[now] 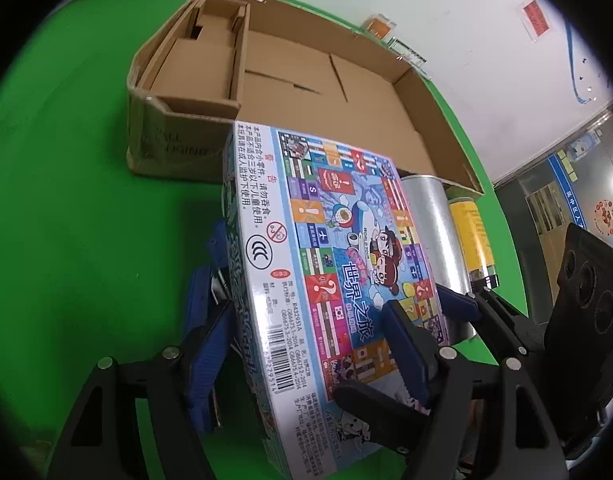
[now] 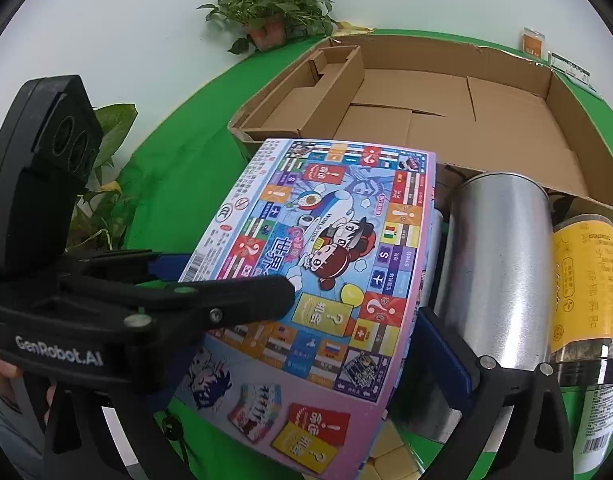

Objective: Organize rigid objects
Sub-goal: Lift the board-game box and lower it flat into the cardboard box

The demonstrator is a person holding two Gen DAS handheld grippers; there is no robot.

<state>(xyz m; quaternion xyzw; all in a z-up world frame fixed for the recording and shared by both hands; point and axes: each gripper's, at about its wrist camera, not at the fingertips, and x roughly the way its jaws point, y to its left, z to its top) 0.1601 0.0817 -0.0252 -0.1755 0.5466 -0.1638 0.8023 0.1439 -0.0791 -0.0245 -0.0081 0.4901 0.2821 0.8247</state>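
One game box [image 2: 326,264], two cans [image 2: 502,264], one carton [image 2: 486,92]

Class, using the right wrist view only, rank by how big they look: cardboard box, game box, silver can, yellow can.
1. Cardboard box
2. Game box, enlarged by nearness
3. Silver can
4. Yellow can, cut off at the edge, so unsure against the silver one

The flat, colourful printed cardboard game box [image 2: 326,264] runs off the bottom edge of both views and hides the left side of the silver metal cylinder [image 2: 502,272]. The yellow-labelled clear jar [image 2: 586,280] is cut by the right edge of the right wrist view. Small print on the game box's white margin is too small to read.
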